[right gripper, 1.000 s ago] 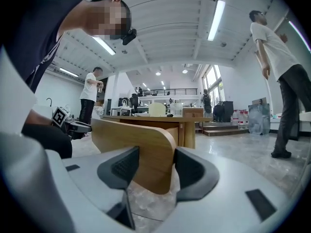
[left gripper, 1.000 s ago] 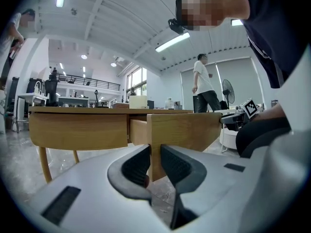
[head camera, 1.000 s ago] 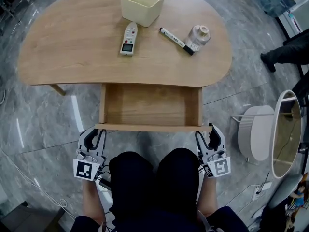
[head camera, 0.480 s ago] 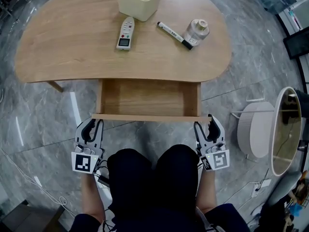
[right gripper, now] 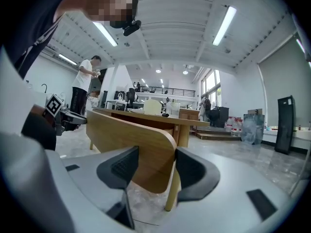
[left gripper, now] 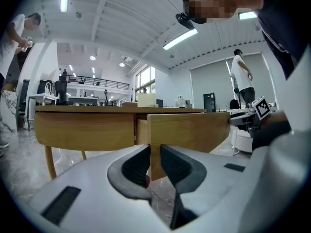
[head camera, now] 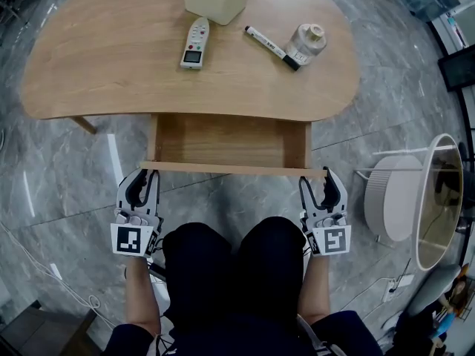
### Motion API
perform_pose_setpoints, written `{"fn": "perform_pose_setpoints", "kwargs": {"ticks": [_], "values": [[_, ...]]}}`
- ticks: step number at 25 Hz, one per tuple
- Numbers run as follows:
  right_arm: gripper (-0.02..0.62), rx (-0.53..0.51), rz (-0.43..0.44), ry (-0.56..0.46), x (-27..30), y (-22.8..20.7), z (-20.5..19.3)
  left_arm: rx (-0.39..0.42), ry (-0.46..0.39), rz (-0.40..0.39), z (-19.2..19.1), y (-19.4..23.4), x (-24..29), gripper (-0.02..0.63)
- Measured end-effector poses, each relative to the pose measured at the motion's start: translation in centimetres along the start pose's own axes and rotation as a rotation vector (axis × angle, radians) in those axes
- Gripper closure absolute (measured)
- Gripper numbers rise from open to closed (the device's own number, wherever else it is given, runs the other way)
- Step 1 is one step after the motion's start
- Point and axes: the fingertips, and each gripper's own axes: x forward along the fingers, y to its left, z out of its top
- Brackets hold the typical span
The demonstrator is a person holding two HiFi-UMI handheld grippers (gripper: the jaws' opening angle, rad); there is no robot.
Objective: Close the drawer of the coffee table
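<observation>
The pale wooden drawer (head camera: 223, 141) stands part-way out under the near edge of the oval wooden coffee table (head camera: 111, 73). The left gripper (head camera: 142, 179), jaws a narrow slit, and the right gripper (head camera: 320, 182), jaws wider, both empty, face its front panel's (head camera: 234, 169) two ends. I'd press both ends evenly, straight in, so the drawer doesn't skew and jam

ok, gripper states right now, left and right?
Left gripper: open, narrow gap, nothing clamped, facing the light wooden drawer front.
Right gripper: open wider, drawer front's rounded end between its jaws, not gripped.
</observation>
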Motion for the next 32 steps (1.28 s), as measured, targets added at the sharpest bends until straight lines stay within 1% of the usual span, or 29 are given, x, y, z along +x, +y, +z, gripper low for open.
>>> {"fn": "perform_pose_setpoints", "kwargs": {"ticks": [8,13,17,22,28,32], "values": [[0.339,0.02,-0.041,0.005,0.2,-0.2,0.2,-0.021,-0.012,0.02,0.2,0.1,0.2,0.518],[0.339,0.017,-0.05,0.007,0.2,-0.1,0.2,-0.028,-0.018,0.029,0.1,0.2,0.1,0.518],[0.339,0.047,-0.064,0.017,0.4,-0.2,0.1,-0.026,-0.017,0.036,0.2,0.3,0.3,0.518],[0.339,0.05,-0.069,0.022,0.7,-0.4,0.0,-0.029,-0.01,0.042,0.2,0.5,0.7,0.518],[0.339,0.059,-0.073,0.026,1.3,-0.6,0.0,-0.05,-0.011,0.052,0.3,0.7,1.3,0.518],[0.339,0.06,-0.073,0.034,1.7,-0.8,0.1,-0.043,-0.004,0.051,0.3,0.8,1.7,0.518]]}}
